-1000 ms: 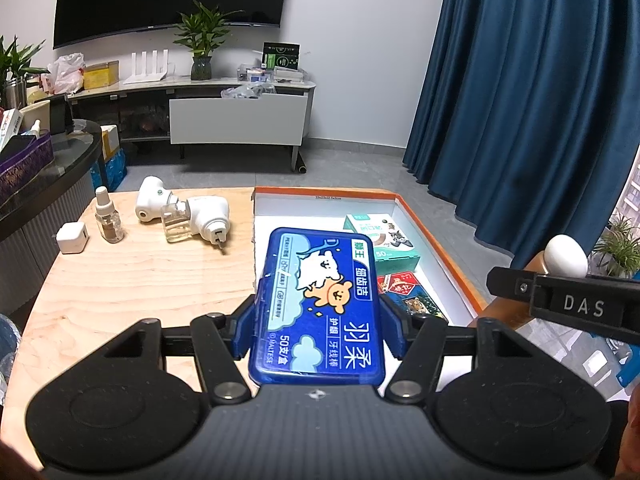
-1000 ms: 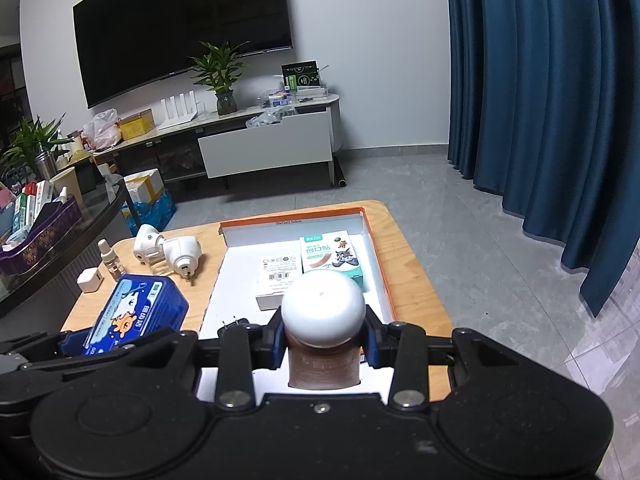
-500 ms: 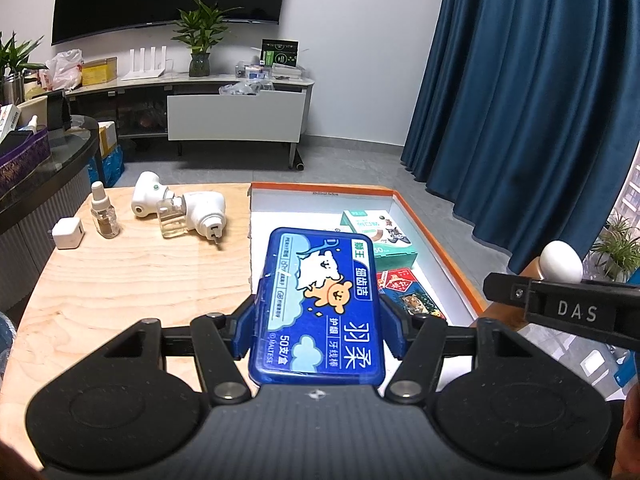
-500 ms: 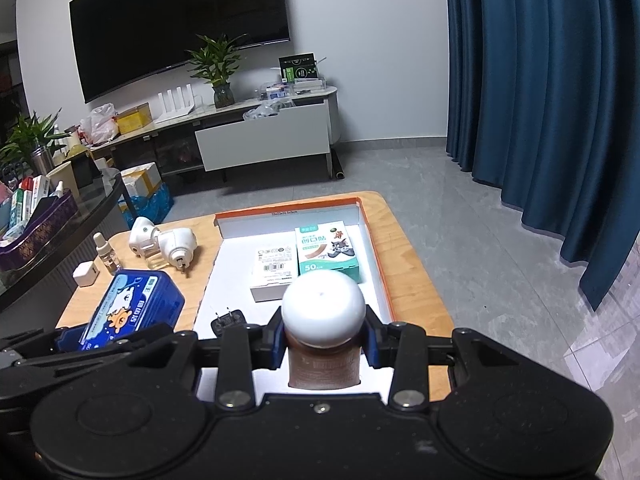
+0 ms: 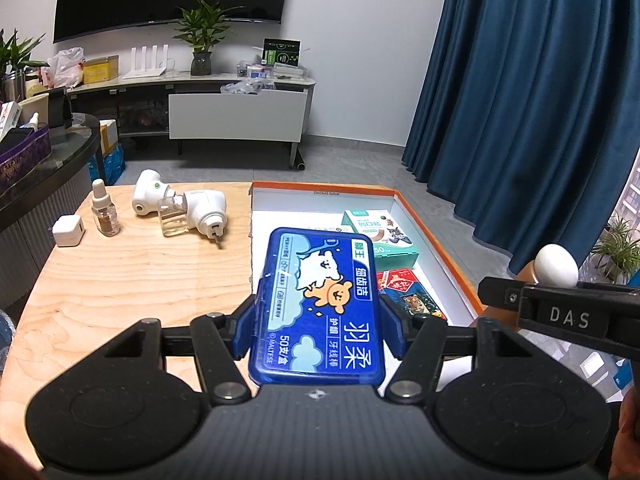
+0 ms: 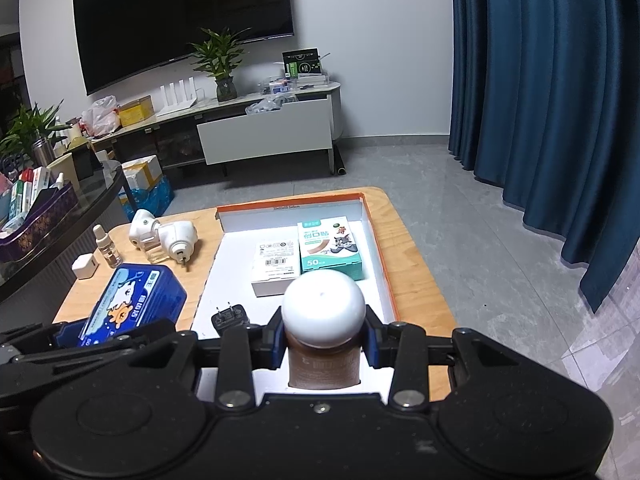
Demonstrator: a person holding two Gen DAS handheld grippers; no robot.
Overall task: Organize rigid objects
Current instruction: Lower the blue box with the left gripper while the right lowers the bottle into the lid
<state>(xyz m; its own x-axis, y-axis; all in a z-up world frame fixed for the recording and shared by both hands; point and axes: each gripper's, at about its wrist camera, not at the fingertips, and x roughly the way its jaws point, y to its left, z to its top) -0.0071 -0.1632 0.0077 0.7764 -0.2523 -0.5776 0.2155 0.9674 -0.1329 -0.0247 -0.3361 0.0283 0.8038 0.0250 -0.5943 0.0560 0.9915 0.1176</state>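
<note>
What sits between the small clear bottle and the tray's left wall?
Two white plug-in units, lying on the wooden table between the small clear bottle and the tray. Both wrist views show it.

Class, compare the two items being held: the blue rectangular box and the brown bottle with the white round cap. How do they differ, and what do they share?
The blue rectangular plastic box is flat and wide, printed with cartoon animals; the brown bottle with the white round cap is cylindrical and plain. The box lies tilted with its lid facing up; the bottle stands upright. The left gripper holds the box; the right gripper holds the bottle. Both are clamped by their sides, above the table.
</note>
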